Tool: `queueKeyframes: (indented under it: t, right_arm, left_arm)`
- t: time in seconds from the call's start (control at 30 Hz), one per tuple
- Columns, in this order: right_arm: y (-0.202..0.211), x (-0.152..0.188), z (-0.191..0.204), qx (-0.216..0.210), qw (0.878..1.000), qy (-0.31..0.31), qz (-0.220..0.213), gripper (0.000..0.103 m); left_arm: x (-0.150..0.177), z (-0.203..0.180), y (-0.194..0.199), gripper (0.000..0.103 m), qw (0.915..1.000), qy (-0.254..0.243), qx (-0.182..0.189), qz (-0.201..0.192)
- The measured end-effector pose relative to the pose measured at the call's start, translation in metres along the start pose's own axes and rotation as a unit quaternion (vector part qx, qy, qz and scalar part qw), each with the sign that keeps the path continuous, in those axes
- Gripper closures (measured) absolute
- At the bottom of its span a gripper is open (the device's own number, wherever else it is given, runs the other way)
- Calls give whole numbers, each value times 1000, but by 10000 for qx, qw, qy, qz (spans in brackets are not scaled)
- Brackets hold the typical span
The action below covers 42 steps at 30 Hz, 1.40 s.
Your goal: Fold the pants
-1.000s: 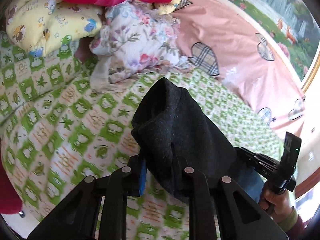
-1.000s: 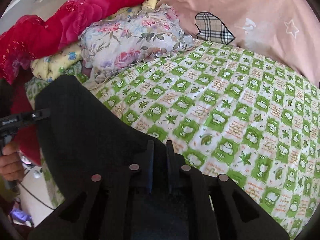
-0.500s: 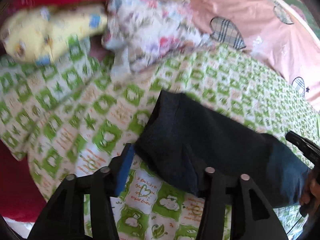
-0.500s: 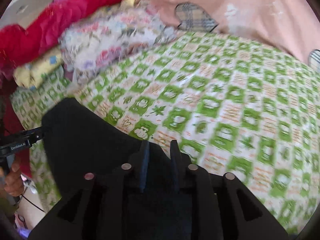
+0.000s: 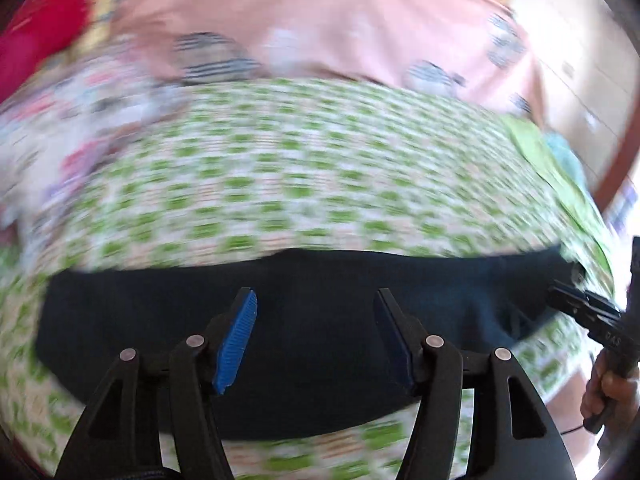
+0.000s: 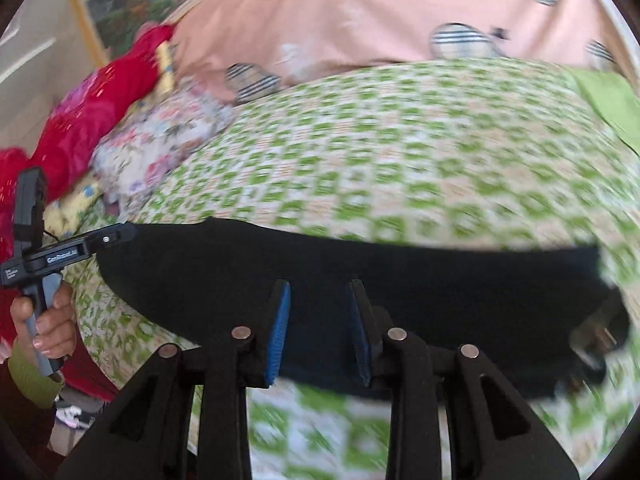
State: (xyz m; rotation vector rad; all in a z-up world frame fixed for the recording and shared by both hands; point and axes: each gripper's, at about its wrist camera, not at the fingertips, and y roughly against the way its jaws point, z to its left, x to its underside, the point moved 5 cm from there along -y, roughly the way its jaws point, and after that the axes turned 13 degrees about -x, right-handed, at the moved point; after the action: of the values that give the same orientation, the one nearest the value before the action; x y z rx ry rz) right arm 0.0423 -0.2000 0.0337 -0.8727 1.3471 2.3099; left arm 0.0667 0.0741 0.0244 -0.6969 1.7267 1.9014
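Note:
The dark pants [image 5: 320, 344] lie flat across the near edge of the green-checked bed cover [image 5: 304, 184]; they also show in the right wrist view [image 6: 400, 280]. My left gripper [image 5: 314, 300] is open over the pants, blue pads apart and nothing between them. My right gripper [image 6: 318, 292] is open too, its pads apart above the cloth. In the left wrist view the right gripper [image 5: 576, 304] sits at the pants' right end. In the right wrist view the left gripper [image 6: 120, 234] sits at their left end. Both views are motion-blurred.
A pink quilt [image 5: 320, 16] with plaid hearts covers the far side of the bed. Floral and red bedding [image 6: 160, 136] is piled at the left. A green cloth [image 6: 608, 100] lies at the right edge. The bed's near edge runs just under the pants.
Both grippers have let go of the pants and opened. The pants, held bunched and lifted before, now lie spread flat along the near edge. Both cameras have swung and pulled back.

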Motion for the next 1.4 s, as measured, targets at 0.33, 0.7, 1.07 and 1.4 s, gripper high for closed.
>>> queueKeyframes:
  t: [0.33, 0.7, 1.07, 1.4]
  right_arm:
    - [64, 27, -72, 587, 9912, -1059, -529, 61]
    - [72, 26, -114, 420, 9803, -1712, -892, 61]
    - [88, 41, -117, 302, 9817, -1656, -892, 97]
    - [90, 56, -130, 566, 9747, -2014, -784, 57]
  left_arm:
    - [-30, -151, -21, 41, 9798, -1602, 1158, 314]
    - [-46, -253, -57, 41, 9472, -2643, 1658, 746]
    - [-40, -316, -60, 41, 9176, -3430, 1840, 800]
    - [-25, -358, -78, 41, 8919, -4042, 1777, 972]
